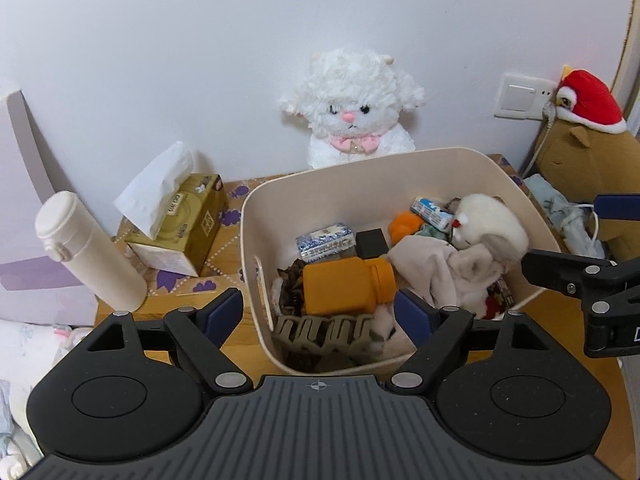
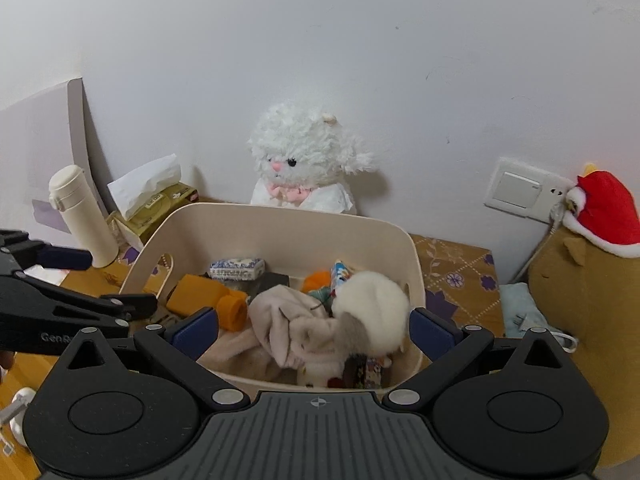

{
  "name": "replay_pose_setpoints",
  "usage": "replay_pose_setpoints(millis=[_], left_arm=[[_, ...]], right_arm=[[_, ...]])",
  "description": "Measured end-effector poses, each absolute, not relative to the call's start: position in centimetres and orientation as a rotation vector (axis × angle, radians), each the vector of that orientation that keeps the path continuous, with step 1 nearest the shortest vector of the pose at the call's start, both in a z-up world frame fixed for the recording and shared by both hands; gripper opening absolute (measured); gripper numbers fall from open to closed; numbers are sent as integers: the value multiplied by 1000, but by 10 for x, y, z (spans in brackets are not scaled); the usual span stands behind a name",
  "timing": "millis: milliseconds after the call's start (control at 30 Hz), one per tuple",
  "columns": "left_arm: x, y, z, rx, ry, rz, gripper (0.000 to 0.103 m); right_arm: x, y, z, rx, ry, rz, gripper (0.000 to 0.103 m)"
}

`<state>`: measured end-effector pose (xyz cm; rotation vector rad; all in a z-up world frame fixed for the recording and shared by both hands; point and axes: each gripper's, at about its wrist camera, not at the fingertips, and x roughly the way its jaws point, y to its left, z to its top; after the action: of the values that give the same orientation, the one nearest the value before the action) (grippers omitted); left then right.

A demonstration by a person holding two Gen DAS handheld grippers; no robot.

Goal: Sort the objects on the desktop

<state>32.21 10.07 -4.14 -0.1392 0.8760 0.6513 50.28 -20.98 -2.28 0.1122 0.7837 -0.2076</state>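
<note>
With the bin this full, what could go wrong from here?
1. The white fluffy toy sits high on the beige cloth near the bin rim; it may roll out.
2. Both grippers, left and right, hang open close together over the bin and might collide.

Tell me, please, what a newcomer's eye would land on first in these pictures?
Probably the fluffy white lamb plush sitting against the wall behind the cream storage bin. Next, the orange bottle lying on its side inside the bin's clutter, and the white thermos flask standing left of the tissue box.
</note>
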Motion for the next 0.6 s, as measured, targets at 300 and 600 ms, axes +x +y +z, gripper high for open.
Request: replay_pose_setpoints(millis=[300, 600], left_arm=[[284, 67, -11, -140, 830, 668, 84], [238, 23, 10, -135, 794, 679, 84]], right_arm=[[449, -203, 8, 176, 717, -233, 103], [396, -180, 34, 175, 698, -236, 103]])
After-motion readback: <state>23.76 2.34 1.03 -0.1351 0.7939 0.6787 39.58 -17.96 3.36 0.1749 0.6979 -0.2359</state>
